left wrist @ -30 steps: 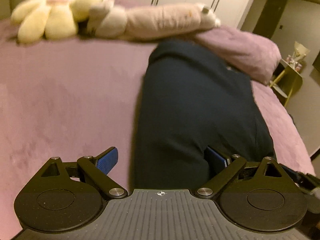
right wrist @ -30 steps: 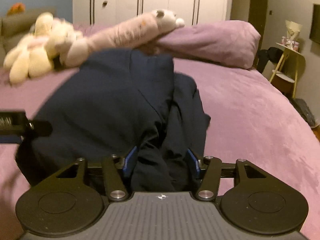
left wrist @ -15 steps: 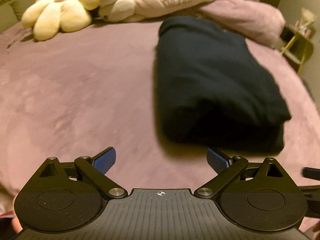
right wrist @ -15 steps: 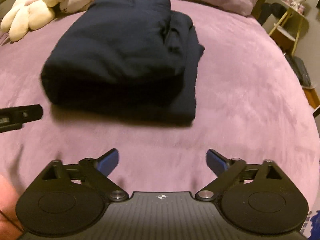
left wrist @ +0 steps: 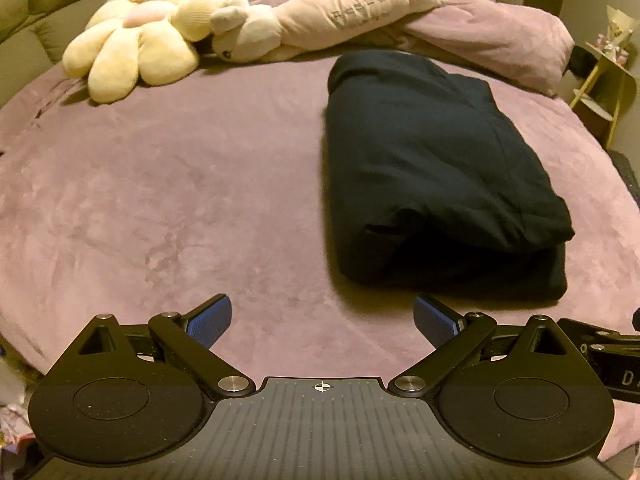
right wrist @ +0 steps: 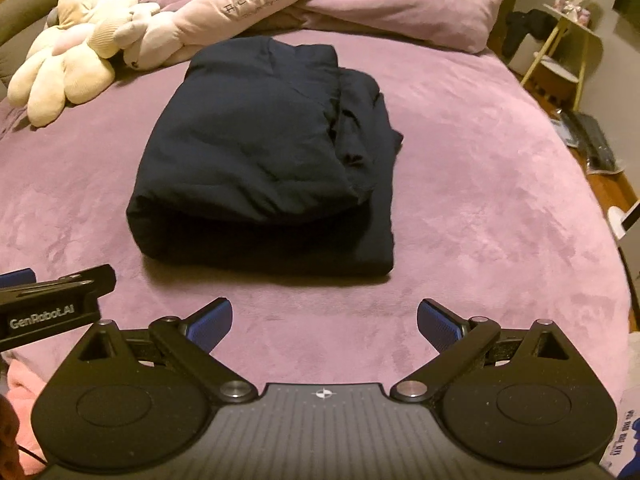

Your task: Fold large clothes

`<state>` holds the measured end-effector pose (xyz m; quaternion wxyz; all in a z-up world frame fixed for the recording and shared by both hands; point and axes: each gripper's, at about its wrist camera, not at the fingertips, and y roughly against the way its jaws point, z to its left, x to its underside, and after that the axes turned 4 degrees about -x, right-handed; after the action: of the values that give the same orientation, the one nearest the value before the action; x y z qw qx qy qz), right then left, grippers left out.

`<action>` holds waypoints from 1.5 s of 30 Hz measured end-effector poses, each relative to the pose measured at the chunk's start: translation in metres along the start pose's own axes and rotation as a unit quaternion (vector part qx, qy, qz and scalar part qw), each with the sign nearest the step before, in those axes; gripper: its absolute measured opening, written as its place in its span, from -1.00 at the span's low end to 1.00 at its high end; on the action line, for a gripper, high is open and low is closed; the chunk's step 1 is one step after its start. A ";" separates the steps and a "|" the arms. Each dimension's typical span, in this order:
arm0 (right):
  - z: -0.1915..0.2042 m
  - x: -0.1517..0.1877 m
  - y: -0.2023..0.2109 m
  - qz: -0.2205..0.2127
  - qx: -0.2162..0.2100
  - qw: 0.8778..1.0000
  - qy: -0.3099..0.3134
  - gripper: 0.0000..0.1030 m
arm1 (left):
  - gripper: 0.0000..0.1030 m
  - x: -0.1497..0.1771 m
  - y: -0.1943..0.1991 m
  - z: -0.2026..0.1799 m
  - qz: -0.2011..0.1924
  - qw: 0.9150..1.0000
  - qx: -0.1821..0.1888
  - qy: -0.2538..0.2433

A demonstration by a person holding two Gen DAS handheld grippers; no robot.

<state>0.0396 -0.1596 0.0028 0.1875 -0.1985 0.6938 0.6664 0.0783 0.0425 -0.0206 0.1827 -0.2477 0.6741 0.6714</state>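
A dark navy garment (left wrist: 432,168) (right wrist: 260,160) lies folded into a thick rectangular bundle on the purple bed cover (left wrist: 160,184) (right wrist: 480,200). My left gripper (left wrist: 323,320) hovers open over the near edge of the bed, its blue pads wide apart with only bedding between them; the bundle lies ahead and to its right. My right gripper (right wrist: 324,322) is also open and empty, held back from the bundle's near edge. The left gripper's body (right wrist: 52,304) shows at the left of the right wrist view.
A yellow flower plush (left wrist: 132,48) (right wrist: 60,68) and a long pink plush (left wrist: 344,12) (right wrist: 240,8) lie along the head of the bed beside a purple pillow (left wrist: 500,36) (right wrist: 400,4). A small yellow side table (left wrist: 604,68) (right wrist: 560,48) stands right of the bed.
The right gripper let go of the dark cloth and opened wide. Both grippers drew back and up from the bundle, which now lies whole on the bed.
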 end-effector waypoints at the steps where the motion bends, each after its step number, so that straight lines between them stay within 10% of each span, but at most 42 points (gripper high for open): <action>1: -0.001 0.000 -0.002 0.000 0.002 1.000 -0.001 0.93 | 0.95 -0.001 0.000 0.000 -0.001 1.000 0.002 -0.002; 45: -0.014 -0.006 0.003 -0.003 0.020 0.999 -0.035 0.93 | 0.95 -0.006 0.004 -0.021 0.005 0.999 0.016 -0.036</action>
<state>0.0434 -0.1736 0.0096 0.2175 -0.1735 0.6997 0.6581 0.0831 0.0220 -0.0130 0.2075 -0.2165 0.6791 0.6701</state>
